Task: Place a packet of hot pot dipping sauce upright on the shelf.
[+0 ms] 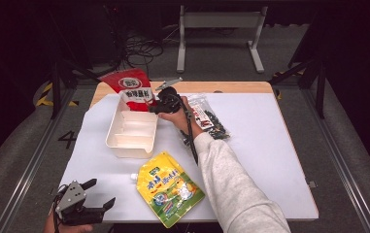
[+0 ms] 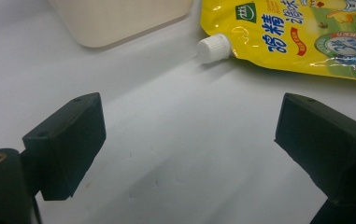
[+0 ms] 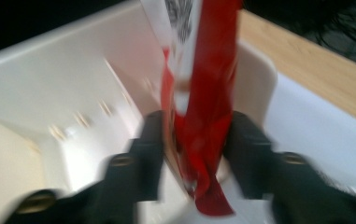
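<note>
High view. White-topped desk [image 1: 279, 160] with a wooden strip along the far edge. Right gripper [image 1: 159, 103] held out over the far left part of the desk, closed on the lower corner of a red pouch [image 1: 133, 88], which stands upright over the far end of a cream divided tray [image 1: 131, 133]. Tray lying left of centre, long side running toward the far edge. Clear packet of dark pieces [image 1: 207, 116] just right of the right hand, toward the far edge. Yellow spouted pouch [image 1: 170, 187] flat near the near edge, just in front of the tray. Left gripper [image 1: 95, 194] at the near left corner, well apart from the rest, jaws spread and holding nothing.

Left gripper view. Two black jaws wide apart with bare white desk between them. Yellow spouted pouch ahead at upper right, its white cap [image 2: 214, 48] pointing left. Corner of the cream tray at top left.

Right gripper view. Blurred. Jaws pinched on the red pouch, its lower end hanging between them. Cream tray's compartments behind and to the left. Wooden strip at upper right.
</note>
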